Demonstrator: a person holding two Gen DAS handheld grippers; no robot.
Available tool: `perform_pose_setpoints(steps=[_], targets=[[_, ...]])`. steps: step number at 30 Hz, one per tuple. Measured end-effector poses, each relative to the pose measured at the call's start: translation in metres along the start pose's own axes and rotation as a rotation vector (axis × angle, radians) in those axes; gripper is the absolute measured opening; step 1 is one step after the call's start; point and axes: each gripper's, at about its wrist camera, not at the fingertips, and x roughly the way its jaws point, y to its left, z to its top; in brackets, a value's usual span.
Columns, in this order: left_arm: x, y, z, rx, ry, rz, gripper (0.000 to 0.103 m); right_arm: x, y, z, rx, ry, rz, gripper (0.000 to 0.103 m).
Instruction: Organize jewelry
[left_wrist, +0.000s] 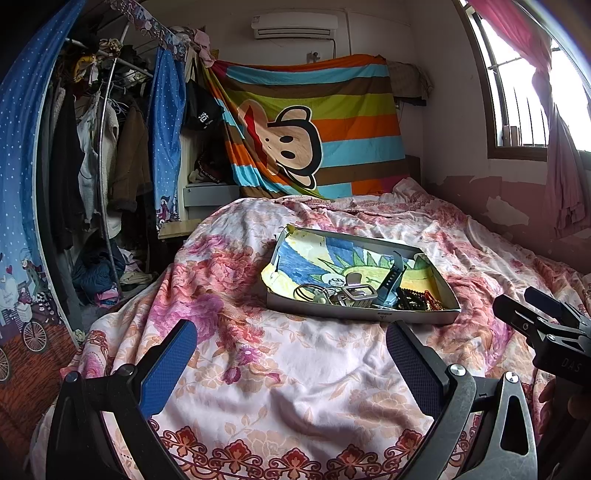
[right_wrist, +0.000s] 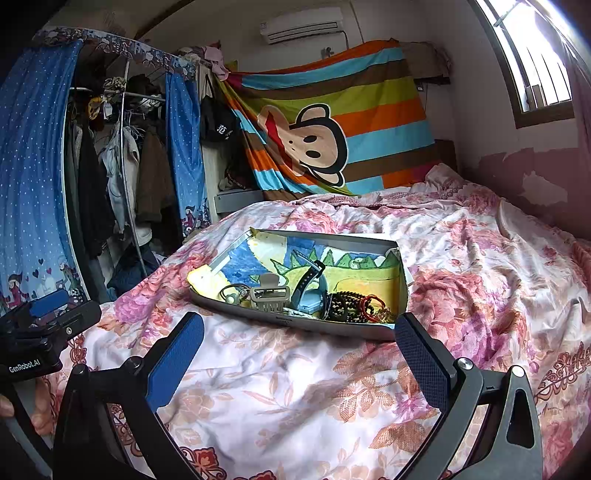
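Note:
A shallow grey box (left_wrist: 369, 315) (right_wrist: 295, 321) lined with a child's drawing lies on the floral bedspread. At its near edge lie a grey claw hair clip (left_wrist: 360, 293) (right_wrist: 269, 295), thin rings (left_wrist: 306, 291) (right_wrist: 231, 291), a blue-strapped watch (left_wrist: 391, 280) (right_wrist: 308, 284), dark bead bracelets (left_wrist: 410, 295) (right_wrist: 343, 306) and a red bead bracelet (right_wrist: 371, 306). My left gripper (left_wrist: 291, 334) is open and empty, hovering over the bedspread just short of the box. My right gripper (right_wrist: 301, 330) is open and empty, its tips at the box's near wall.
The floral bedspread (left_wrist: 295, 387) covers the whole bed. A striped monkey sheet (left_wrist: 314, 129) hangs at the headboard. An open wardrobe with blue curtains (left_wrist: 103, 147) stands left. A window (left_wrist: 517, 92) is right. The other gripper's body shows at each view's edge (left_wrist: 546, 328) (right_wrist: 40, 332).

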Motion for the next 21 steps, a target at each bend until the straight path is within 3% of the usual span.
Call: perform_pose_setpoints(steps=[21], targets=[[0.0, -0.0013, 0.0006, 0.001, 0.001, 0.0, 0.103, -0.0002, 0.0009, 0.0003, 0.0, 0.002, 0.0, 0.102]])
